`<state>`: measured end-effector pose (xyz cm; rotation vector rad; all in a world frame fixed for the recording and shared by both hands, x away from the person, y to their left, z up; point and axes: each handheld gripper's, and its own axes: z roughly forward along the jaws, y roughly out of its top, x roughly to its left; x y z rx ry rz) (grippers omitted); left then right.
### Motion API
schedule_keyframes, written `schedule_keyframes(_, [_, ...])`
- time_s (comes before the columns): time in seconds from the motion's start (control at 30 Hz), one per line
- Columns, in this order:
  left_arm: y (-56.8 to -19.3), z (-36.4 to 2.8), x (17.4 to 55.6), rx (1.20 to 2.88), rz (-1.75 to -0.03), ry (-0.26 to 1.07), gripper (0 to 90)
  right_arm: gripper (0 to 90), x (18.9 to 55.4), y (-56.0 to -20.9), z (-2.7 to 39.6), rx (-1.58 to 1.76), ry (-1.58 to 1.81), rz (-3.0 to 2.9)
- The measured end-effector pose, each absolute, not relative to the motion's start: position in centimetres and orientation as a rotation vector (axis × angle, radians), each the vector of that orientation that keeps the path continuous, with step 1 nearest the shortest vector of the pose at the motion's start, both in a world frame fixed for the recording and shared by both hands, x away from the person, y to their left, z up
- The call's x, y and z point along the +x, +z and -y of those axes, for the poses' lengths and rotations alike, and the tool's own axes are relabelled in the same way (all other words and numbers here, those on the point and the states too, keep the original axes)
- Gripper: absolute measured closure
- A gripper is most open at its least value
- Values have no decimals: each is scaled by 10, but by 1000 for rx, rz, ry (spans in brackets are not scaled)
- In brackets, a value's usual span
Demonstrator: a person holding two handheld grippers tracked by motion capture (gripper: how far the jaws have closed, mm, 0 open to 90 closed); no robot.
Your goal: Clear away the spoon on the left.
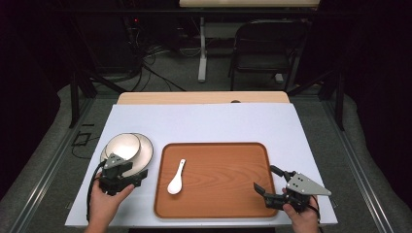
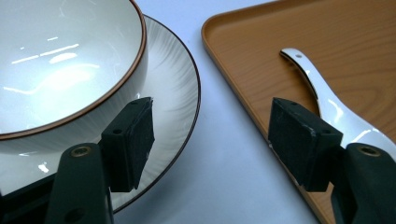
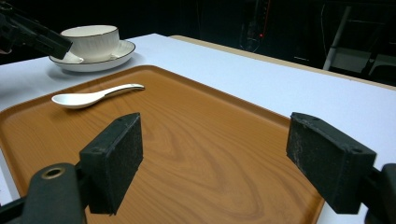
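Note:
A white bowl [image 1: 122,145] with a brown rim stands on a white plate [image 1: 145,150] at the table's left. On the wooden tray [image 1: 214,204] a white spoon [image 1: 176,178] lies near the left side. My left gripper [image 1: 132,170] is open at the plate's near edge. In the left gripper view one pad [image 2: 133,140] hangs over the plate [image 2: 175,88] beside the bowl [image 2: 60,60], the other over the tray's edge [image 2: 243,46] near the spoon [image 2: 327,102], with nothing between them. My right gripper [image 1: 266,178] is open and empty at the tray's right edge.
White cloth [image 1: 204,121] covers the table, with a bare wooden strip [image 1: 204,97] at the far edge. Beyond the table a folding chair [image 1: 265,48] stands on the floor. In the right gripper view the tray [image 3: 196,140] lies below the jaws, with the spoon [image 3: 88,96] and bowl [image 3: 91,39] beyond.

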<state>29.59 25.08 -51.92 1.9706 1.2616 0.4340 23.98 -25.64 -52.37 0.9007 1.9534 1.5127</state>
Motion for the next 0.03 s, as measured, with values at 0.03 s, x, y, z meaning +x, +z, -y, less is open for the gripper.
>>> schedule_keyframes(0.03, [-519,-251,295,1974,-1259,436,318,185,240,-524,256,902,1512,-1954])
